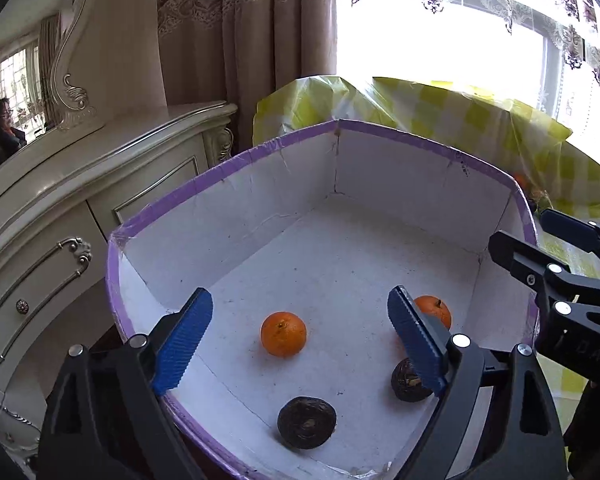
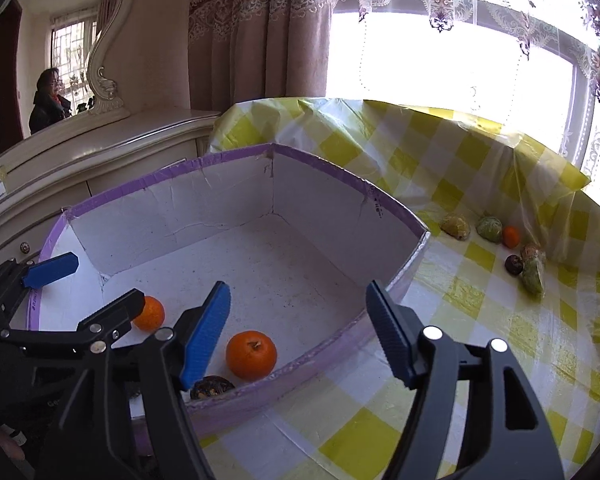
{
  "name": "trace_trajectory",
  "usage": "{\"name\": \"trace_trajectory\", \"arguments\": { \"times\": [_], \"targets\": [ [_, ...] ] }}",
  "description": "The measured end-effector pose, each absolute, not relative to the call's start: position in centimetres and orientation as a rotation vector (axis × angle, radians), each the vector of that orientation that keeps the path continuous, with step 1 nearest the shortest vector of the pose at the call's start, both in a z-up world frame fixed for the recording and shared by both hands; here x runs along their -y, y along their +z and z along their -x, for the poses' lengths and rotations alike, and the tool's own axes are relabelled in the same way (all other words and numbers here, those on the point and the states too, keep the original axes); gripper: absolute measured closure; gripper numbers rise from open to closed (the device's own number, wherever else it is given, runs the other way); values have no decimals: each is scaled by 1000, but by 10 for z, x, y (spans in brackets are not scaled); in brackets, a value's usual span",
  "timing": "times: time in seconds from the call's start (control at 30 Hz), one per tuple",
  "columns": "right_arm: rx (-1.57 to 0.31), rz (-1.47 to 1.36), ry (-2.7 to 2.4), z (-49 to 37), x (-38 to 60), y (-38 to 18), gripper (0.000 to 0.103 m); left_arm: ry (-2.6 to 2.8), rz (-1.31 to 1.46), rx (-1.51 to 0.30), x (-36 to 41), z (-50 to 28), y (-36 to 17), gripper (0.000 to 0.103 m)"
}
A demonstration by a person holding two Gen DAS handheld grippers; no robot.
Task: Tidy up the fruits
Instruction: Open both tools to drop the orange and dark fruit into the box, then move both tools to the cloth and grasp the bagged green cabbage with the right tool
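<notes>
A white cardboard box (image 1: 260, 208) with a purple rim (image 2: 204, 160) stands on the checked table. Inside lie two oranges (image 1: 283, 333) (image 1: 434, 310) and two dark round fruits (image 1: 306, 422) (image 1: 406, 380). My left gripper (image 1: 300, 340) is open and empty, hovering over the box's near side. My right gripper (image 2: 300, 336) is open and empty over the box's near right rim, with an orange (image 2: 251, 355) between its fingers' line of sight. The right gripper also shows at the right of the left wrist view (image 1: 540, 240). Several loose fruits (image 2: 490, 229) lie on the table to the right.
A yellow-and-white checked cloth (image 2: 480, 320) covers the table. A cream dresser (image 1: 80, 200) with a mirror stands left of the box. Curtains and a bright window are behind. A person shows in the mirror (image 2: 48, 100).
</notes>
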State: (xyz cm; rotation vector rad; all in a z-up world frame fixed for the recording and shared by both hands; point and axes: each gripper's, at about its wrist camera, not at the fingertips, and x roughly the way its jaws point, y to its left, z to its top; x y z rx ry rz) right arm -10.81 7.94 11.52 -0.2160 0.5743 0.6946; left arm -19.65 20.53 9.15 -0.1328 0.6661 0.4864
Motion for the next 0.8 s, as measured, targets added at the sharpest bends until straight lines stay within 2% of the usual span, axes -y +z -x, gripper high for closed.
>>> {"name": "trace_trajectory", "arguments": {
  "times": [0.3,0.57,0.7,0.8],
  "targets": [
    [-560,65,631,96,-15,118,15,461,88,-615,-178,198,116,17],
    [-605,-54,473,65,65,92,10,231,27,-513,-106,183,142,17],
    [-644,-122,343,43,116,70,9,-10,-9,-477,-55,150,130,17],
    [-685,-158,252,24,153,53,9,-107,-33,-524,-20,105,107,17]
  ]
}}
